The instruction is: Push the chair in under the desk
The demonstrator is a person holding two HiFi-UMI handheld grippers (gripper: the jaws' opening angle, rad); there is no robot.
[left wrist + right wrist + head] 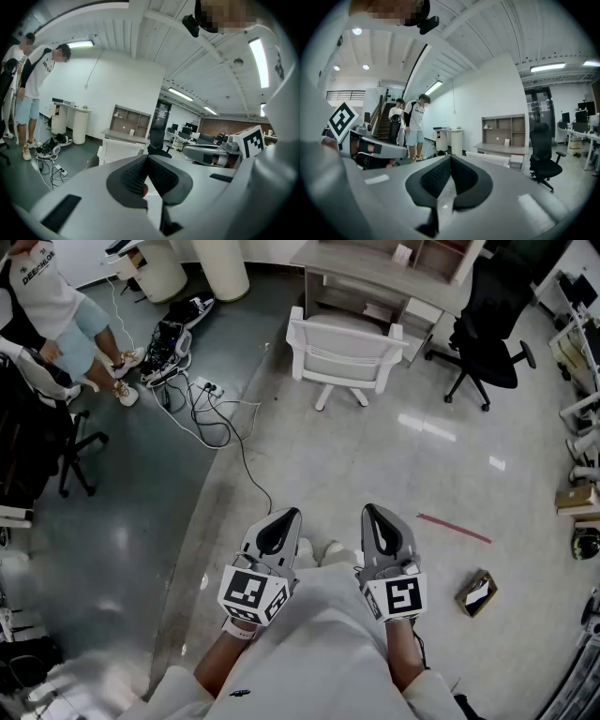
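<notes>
The white chair (345,354) stands pulled out from the light wooden desk (370,270) at the far side of the floor, its back toward me. It also shows ahead in the left gripper view as the chair (119,149) before the desk (123,135), and in the right gripper view as the chair (487,159). My left gripper (289,515) and right gripper (368,510) are held side by side close to my body, well short of the chair. Both are shut with nothing between the jaws, as the left gripper (146,157) and right gripper (450,158) show.
A black office chair (487,324) stands to the right of the desk. Cables and a power strip (202,409) trail over the floor at the left, near a standing person (56,306). A small cardboard box (476,593) and a red strip (454,528) lie at my right.
</notes>
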